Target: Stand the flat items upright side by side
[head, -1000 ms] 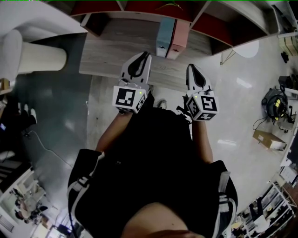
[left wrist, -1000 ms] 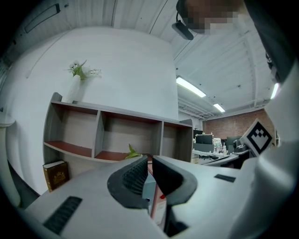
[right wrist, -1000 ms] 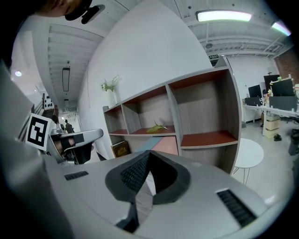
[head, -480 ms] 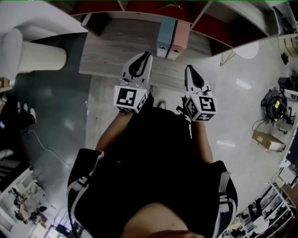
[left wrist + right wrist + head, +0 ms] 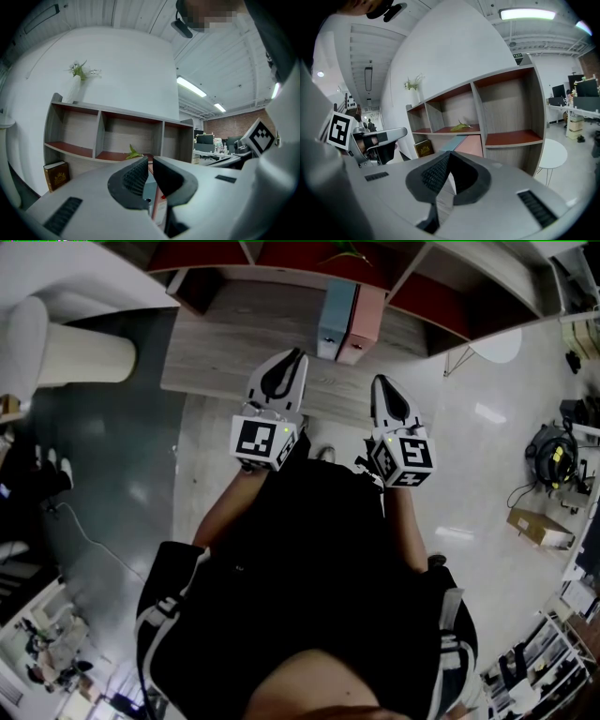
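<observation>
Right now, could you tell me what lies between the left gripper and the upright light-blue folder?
Only bare grey wood-grain desktop separates left gripper and light-blue folder, per the head view.

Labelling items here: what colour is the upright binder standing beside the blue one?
The binder is pink, clearest in the head view.

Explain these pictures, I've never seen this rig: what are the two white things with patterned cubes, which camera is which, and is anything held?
They are hand-held grippers; a person holds one in each hand, and the cubes are part of them. The head view looks down from the person's head: left gripper at left, right gripper at right. Each gripper view rides on its gripper and looks along its jaws. Both hold nothing: the right's jaws are together, the left's almost. Ahead, on the wooden surface, a blue folder and a pink folder stand upright side by side.
</observation>
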The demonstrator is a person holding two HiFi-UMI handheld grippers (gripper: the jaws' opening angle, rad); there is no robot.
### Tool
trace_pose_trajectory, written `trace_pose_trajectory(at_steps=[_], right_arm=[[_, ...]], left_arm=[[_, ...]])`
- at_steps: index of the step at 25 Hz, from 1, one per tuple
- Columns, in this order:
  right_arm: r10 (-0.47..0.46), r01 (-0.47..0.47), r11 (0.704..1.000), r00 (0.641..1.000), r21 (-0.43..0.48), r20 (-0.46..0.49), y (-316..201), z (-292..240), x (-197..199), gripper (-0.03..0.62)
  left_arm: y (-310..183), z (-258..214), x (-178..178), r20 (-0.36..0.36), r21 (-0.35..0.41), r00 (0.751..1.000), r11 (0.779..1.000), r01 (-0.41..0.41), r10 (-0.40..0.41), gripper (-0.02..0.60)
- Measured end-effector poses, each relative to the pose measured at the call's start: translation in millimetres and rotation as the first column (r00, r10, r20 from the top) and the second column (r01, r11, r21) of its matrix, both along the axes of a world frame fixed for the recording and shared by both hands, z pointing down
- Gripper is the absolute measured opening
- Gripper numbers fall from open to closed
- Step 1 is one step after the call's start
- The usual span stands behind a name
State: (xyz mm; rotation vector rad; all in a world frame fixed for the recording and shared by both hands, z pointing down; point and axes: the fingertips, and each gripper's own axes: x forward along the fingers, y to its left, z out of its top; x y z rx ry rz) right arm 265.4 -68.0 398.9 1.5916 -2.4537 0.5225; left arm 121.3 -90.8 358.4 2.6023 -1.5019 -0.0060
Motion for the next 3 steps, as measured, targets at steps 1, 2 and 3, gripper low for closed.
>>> trace_pose_trajectory(at_steps=[1,2,3], right_arm=[[0.001,-0.001,1.000,1.000,-0.001,0.000,0.4,-0.6,-0.2,0.025],[0.002,-0.002,1.000,1.000,-0.001,0.000,0.7,-1.2,-0.4,0.025],[0.002,-0.002,1.000,1.000,-0.002,0.000,1.1,-1.8,-0.6,0.025]], left_arm=[[0.4,-0.4,-0.2,-0.001,0.001,1.000,1.000,0.000,0.000,0.048],[0.8,-0.6,-0.4,0.000,0.004,1.000,1.000,-0.001,0.001,0.048],[1.1,-0.8,-0.7,0.002,0.008,1.000,1.000,-0.002,0.002,0.048]])
